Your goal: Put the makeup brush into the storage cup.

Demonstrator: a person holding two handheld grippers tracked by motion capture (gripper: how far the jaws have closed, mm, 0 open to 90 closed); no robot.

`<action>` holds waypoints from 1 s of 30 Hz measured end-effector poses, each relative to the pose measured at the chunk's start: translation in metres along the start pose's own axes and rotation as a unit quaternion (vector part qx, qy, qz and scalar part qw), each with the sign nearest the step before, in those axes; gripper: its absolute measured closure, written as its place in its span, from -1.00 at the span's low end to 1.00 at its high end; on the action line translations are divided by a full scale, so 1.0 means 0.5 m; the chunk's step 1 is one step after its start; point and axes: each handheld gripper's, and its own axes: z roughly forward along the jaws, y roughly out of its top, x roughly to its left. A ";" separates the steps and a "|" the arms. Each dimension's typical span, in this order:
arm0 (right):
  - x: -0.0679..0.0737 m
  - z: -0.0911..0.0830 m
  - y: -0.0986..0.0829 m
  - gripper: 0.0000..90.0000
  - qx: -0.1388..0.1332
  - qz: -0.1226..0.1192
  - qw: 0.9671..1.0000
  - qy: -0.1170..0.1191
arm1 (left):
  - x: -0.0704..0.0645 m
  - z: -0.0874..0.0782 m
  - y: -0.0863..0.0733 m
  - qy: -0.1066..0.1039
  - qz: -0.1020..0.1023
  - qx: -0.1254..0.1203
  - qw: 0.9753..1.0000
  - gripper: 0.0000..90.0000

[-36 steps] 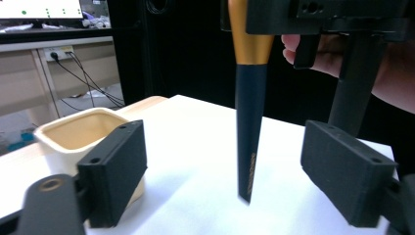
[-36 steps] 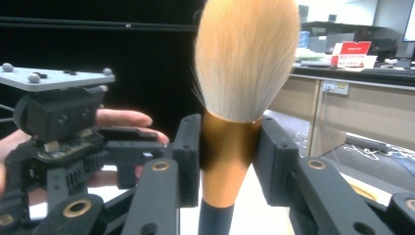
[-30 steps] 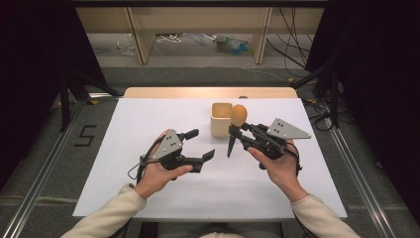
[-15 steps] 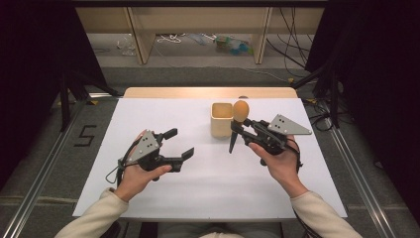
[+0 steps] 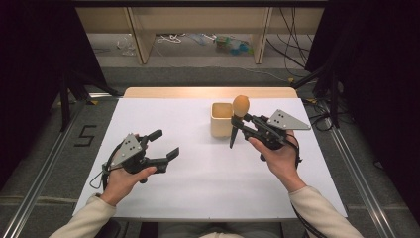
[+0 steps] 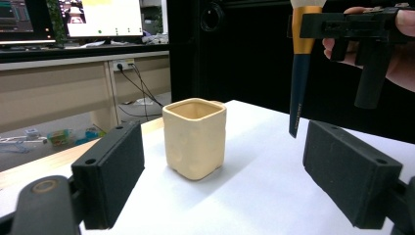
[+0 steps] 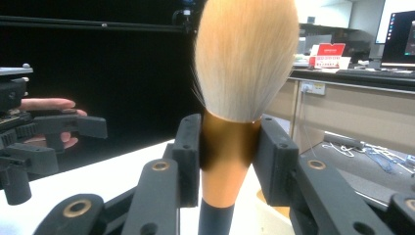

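A makeup brush with a tan bristle head, gold ferrule and dark handle is held upright, head up. My right gripper is shut on its ferrule, just right of a cream square cup that stands on the white table. The brush's dark handle tip hangs above the table beside the cup. My left gripper is open at the table's left, holding nothing, its jaws pointing toward the cup.
Beyond the table's far edge is a wooden strip and a floor with cables and small items. Metal rails run along both sides. Desks with monitors show in the gripper views.
My left gripper has drawn back to the left, away from the cup. My right gripper has held its place with the brush, shifting only slightly toward the cup.
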 end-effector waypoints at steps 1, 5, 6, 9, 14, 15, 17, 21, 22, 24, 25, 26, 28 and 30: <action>-0.001 0.001 0.000 0.48 -0.001 -0.001 1.000 -0.002 | 0.001 -0.002 -0.001 0.001 0.000 -0.001 1.000 -0.66; -0.005 0.006 0.000 0.48 -0.004 -0.001 1.000 -0.007 | 0.001 -0.007 -0.002 0.001 -0.001 -0.001 1.000 -0.66; -0.007 0.006 0.001 0.48 -0.002 -0.002 1.000 -0.007 | 0.001 -0.008 -0.003 -0.002 -0.002 -0.001 1.000 -0.66; -0.011 0.008 0.004 0.48 -0.005 -0.003 1.000 -0.010 | 0.000 -0.011 -0.006 -0.008 -0.005 0.001 1.000 -0.66; -0.015 0.011 0.004 0.48 -0.004 -0.003 1.000 -0.015 | -0.001 -0.014 -0.009 -0.009 0.002 0.006 1.000 -0.65; -0.016 0.012 0.003 0.48 -0.004 -0.004 1.000 -0.014 | -0.001 -0.014 -0.009 -0.009 0.002 0.006 1.000 -0.65; -0.018 0.014 0.002 0.48 0.001 -0.004 1.000 -0.015 | -0.001 -0.014 -0.009 -0.008 0.001 0.005 1.000 -0.65; -0.021 0.018 0.002 0.48 0.002 -0.004 1.000 -0.016 | -0.001 -0.014 -0.009 -0.006 0.001 0.002 1.000 -0.66; -0.022 0.019 0.003 0.48 0.003 -0.005 1.000 -0.016 | -0.001 -0.014 -0.009 -0.006 0.003 0.003 1.000 -0.65; -0.022 0.020 0.004 0.48 -0.001 -0.004 1.000 -0.018 | -0.001 -0.014 -0.009 -0.006 0.003 0.002 1.000 -0.65; -0.023 0.022 0.005 0.48 -0.006 -0.006 1.000 -0.022 | -0.001 -0.014 -0.009 -0.006 0.003 0.003 1.000 -0.65; -0.025 0.021 0.006 0.48 0.001 -0.007 1.000 -0.019 | -0.001 -0.014 -0.009 -0.006 0.003 0.003 1.000 -0.65; -0.025 0.022 0.007 0.48 -0.001 -0.005 1.000 -0.019 | -0.001 -0.014 -0.010 -0.005 0.002 0.002 1.000 -0.65; -0.028 0.024 0.008 0.48 0.000 -0.008 1.000 -0.020 | -0.001 -0.014 -0.010 -0.005 0.000 0.001 1.000 -0.65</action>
